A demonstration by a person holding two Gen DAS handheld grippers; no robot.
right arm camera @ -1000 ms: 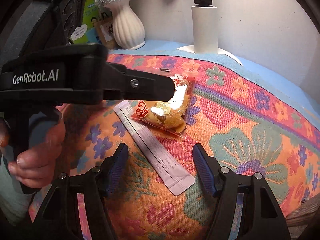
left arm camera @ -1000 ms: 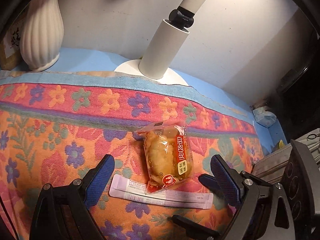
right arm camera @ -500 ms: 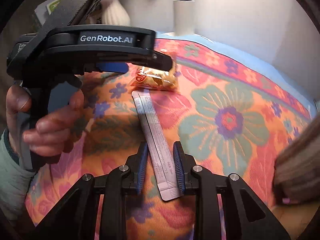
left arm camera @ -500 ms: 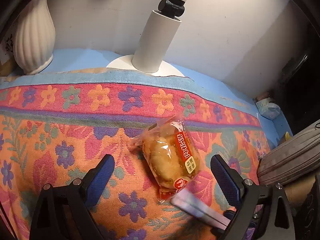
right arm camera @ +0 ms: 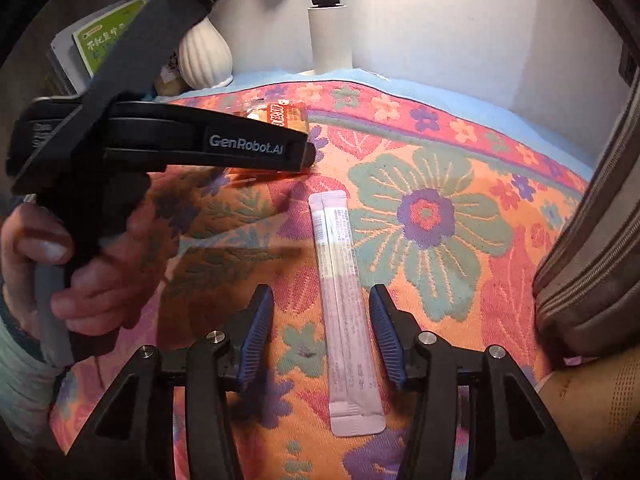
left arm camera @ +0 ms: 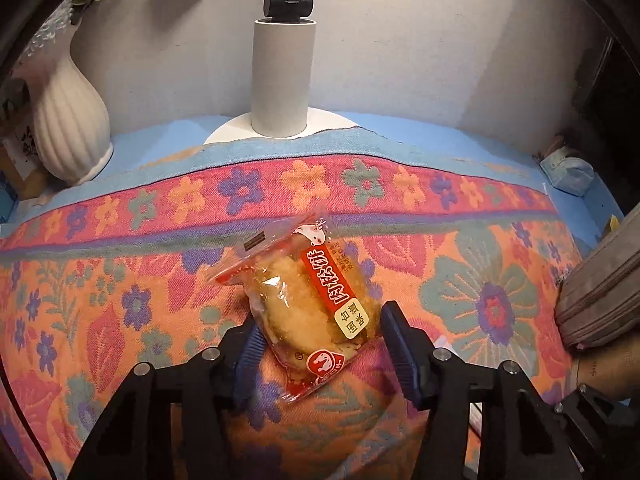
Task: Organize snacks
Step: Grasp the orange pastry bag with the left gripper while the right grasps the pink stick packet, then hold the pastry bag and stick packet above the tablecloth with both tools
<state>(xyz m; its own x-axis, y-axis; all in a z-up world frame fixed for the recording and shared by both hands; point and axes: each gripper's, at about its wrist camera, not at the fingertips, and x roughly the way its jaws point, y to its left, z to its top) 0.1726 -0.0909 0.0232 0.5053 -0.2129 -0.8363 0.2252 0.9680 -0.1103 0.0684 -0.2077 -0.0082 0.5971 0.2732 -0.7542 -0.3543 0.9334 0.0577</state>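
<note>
A clear-wrapped pastry with a red label [left arm camera: 316,304] lies on the flowered cloth [left arm camera: 120,280]. My left gripper [left arm camera: 320,344] has its blue pads on both sides of the packet's near half and is closing in on it; whether they touch is unclear. The packet also shows in the right wrist view [right arm camera: 280,114], behind the left gripper's body [right arm camera: 192,144]. A long pale purple stick sachet [right arm camera: 344,312] lies flat on the cloth between the open fingers of my right gripper [right arm camera: 320,336], untouched.
A white ribbed vase [left arm camera: 68,120] and a white lamp post on a round base [left arm camera: 282,80] stand at the back by the wall. A grey zipped bag [right arm camera: 592,240] sits at the right edge. Green-labelled boxes [right arm camera: 104,36] stand at back left.
My left gripper moved forward and narrowed around the pastry packet. My right gripper opened from its narrow grip on the stick sachet, which now lies straight between the fingers.
</note>
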